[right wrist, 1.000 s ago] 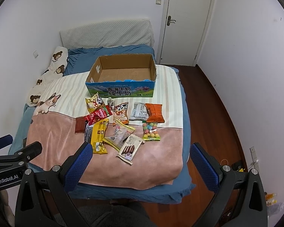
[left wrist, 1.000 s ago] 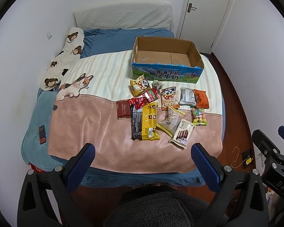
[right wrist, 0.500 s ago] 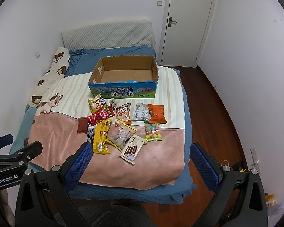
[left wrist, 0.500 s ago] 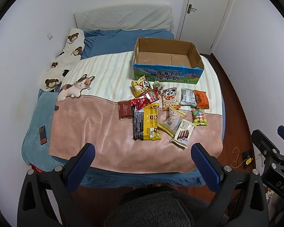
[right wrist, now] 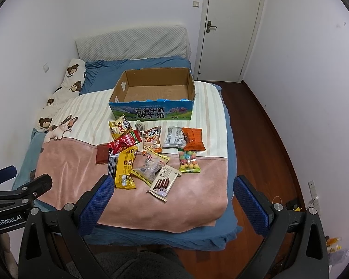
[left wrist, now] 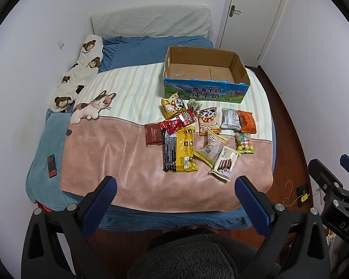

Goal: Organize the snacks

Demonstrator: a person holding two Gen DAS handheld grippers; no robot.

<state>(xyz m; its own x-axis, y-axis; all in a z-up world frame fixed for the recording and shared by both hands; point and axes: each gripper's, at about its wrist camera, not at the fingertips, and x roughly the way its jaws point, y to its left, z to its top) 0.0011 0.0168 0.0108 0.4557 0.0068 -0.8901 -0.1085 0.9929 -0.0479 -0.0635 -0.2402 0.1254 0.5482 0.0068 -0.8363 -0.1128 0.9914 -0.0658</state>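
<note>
Both tongs, left tongs (left wrist: pixel 174 196) and right tongs (right wrist: pixel 172 195), hanging agape, empty; white chocolate-stick packet (right wrist: pixel 164 180) lying at twelve o'clock, nearer right, long axis toward one o'clock.

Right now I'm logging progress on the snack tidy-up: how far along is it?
Nothing looks done yet: the cardboard box on the bed is empty. Nothing is in hand either; the left tool and right tool are both open, back from the bed. All the snacks are left, from the yellow packet and Franzzi wafers to the candy bag.
</note>
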